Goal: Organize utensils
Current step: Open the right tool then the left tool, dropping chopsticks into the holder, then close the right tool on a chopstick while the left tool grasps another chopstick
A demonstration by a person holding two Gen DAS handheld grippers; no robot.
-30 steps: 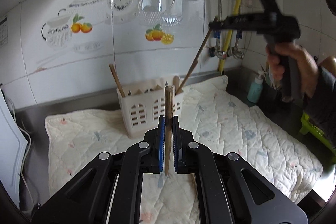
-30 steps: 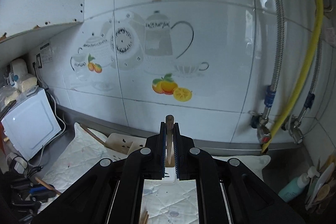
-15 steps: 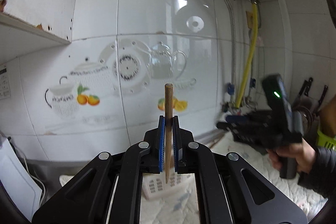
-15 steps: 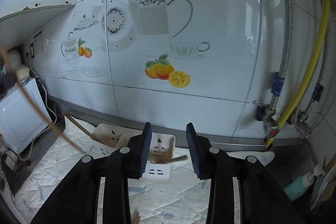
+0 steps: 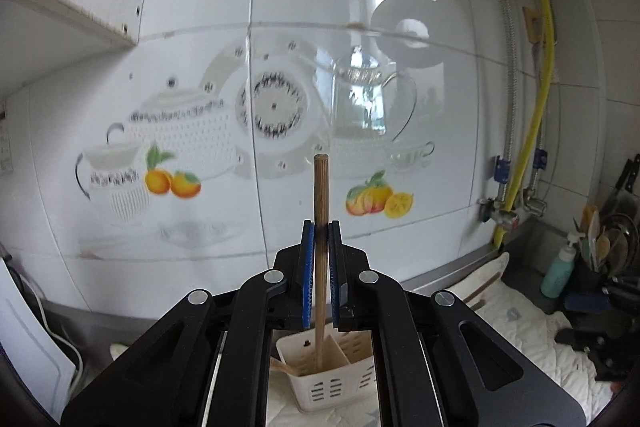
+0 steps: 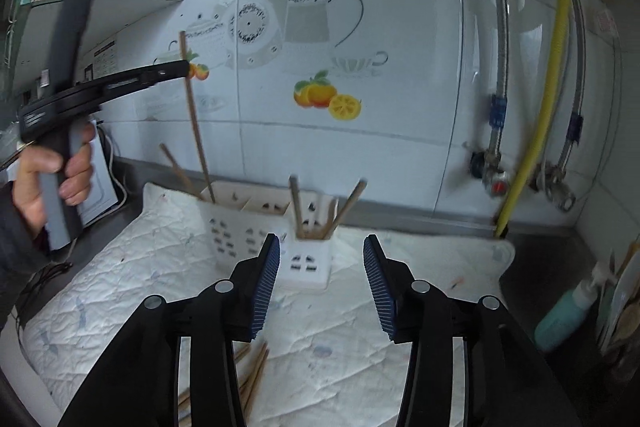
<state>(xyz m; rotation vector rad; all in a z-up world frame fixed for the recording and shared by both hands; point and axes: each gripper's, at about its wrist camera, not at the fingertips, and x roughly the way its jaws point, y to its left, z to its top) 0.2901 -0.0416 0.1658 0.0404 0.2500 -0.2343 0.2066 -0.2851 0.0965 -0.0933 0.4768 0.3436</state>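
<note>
My left gripper (image 5: 321,233) is shut on an upright wooden chopstick (image 5: 321,187). Its lower end dips into a compartment of the white slotted utensil holder (image 5: 332,391) below. The right wrist view shows that gripper (image 6: 182,67) from the side, held by a hand (image 6: 52,167), with the chopstick (image 6: 196,131) slanting down into the holder's (image 6: 232,239) left end. My right gripper (image 6: 322,247) hangs over the mat in front of the holder; its jaws are opening with nothing between them. Two sticks (image 6: 296,205) lean in the holder's right compartment. Several loose chopsticks (image 6: 252,367) lie on the mat below.
A white quilted mat (image 6: 360,327) covers the counter under the holder. The tiled wall rises close behind, with a yellow hose (image 6: 548,67) and metal pipes at the right. A teal pump bottle (image 6: 564,315) and a dark rack of utensils (image 5: 612,247) stand at the far right.
My right gripper let go of its stick, opened and sank toward the mat. My left gripper rose with its chopstick and moved over the holder.
</note>
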